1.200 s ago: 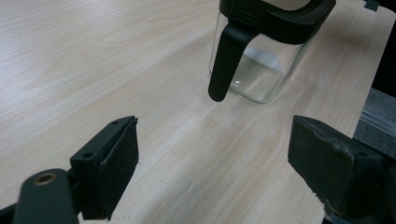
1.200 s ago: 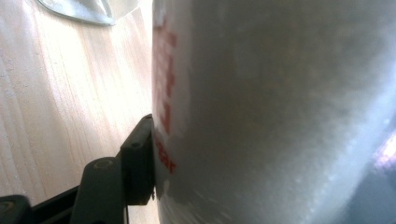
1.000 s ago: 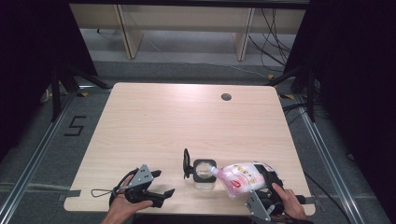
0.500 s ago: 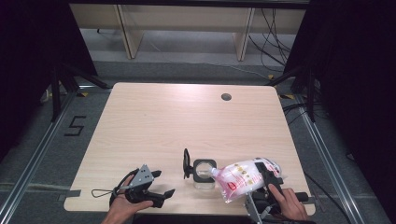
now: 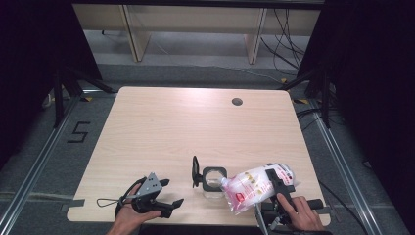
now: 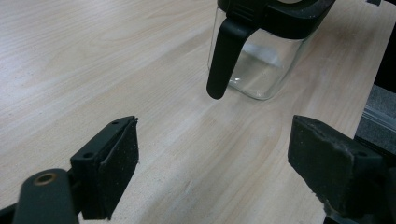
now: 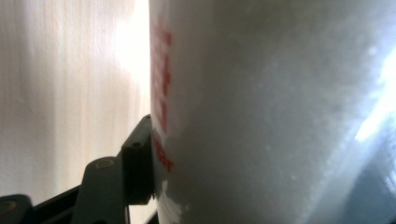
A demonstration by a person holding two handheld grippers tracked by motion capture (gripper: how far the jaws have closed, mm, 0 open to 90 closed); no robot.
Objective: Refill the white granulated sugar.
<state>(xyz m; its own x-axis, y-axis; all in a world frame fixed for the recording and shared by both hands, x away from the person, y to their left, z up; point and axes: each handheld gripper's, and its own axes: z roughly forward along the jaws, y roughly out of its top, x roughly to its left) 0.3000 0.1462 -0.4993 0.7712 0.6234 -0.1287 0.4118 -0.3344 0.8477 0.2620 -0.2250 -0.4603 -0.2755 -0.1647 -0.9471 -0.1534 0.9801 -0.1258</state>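
The right hand-held gripper (image 5: 274, 188) clamps a clear plastic bag (image 5: 257, 185) of white granular material with red print, its jaws set wide around the bag's body; in the right gripper view the bag (image 7: 280, 112) presses against the one visible jaw pad. The bag is held tilted above the near right part of the bench (image 5: 195, 127), with its narrow end pointing at the open mouth of a clear square jar (image 5: 214, 180) and lying just beside or at the jar's rim (contact cannot be confirmed from the high view). The jar stands upright on the bench near its front edge, with a black collar and a black hinged lid (image 5: 195, 171) standing open on its left side. The left hand-held gripper (image 5: 164, 196) lies low at the near left of the bench, held in the person's left hand (image 5: 129, 215), its jaws spread wide with nothing between them. In the left gripper view the jar (image 6: 261, 60) sits ahead of those jaws, well apart from them, its black lid tab (image 6: 224, 60) hanging down its side.
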